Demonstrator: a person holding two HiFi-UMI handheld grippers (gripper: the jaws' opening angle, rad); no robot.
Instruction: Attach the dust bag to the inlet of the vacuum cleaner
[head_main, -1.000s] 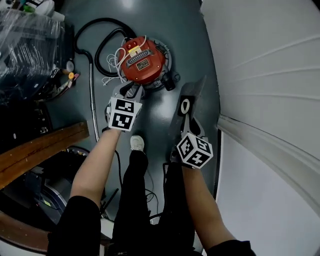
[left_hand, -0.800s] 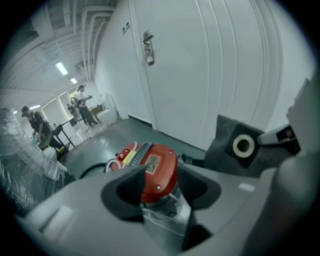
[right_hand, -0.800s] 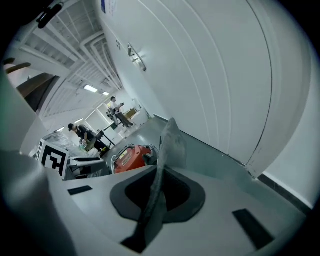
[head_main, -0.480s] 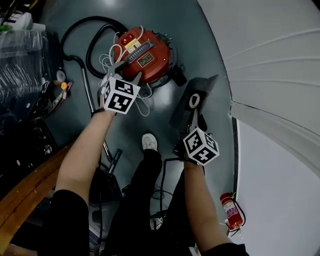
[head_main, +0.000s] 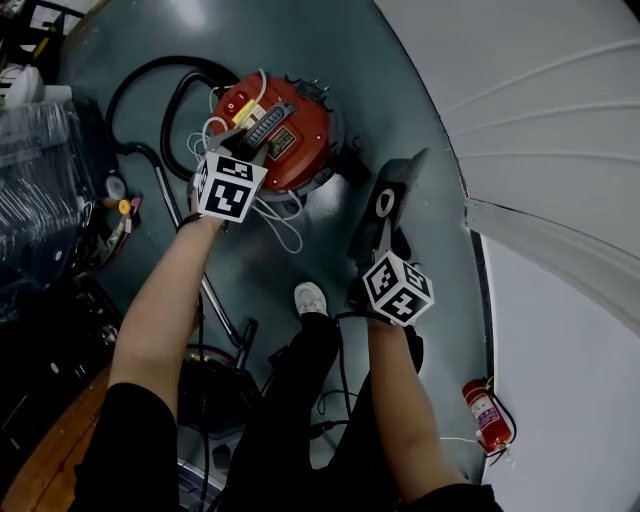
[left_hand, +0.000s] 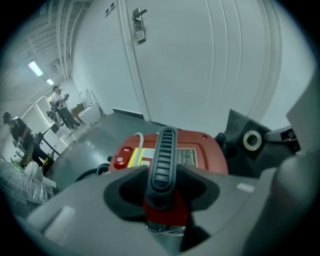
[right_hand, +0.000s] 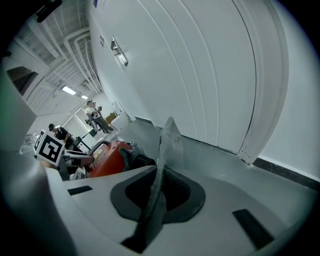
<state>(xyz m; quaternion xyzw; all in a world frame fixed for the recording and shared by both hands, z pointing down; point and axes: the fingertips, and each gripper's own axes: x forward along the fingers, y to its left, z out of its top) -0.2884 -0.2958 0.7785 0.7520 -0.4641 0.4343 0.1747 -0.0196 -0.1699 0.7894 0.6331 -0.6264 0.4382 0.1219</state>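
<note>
Left hand-held gripper (left_hand: 162, 187) has dropped, closing round, perhaps touching, the vacuum's handle (left_hand: 165, 150); right hand-held gripper (right_hand: 157, 192) pinches the dust bag (right_hand: 169, 142).

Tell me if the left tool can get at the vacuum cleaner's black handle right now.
Probably yes: the handle stands between the left tool's closing jaws, and nothing looks to be in the way.

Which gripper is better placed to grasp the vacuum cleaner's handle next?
The left gripper: the handle sits between its closing fingers, not yet pinched. The right gripper is shut on the dust bag.
</note>
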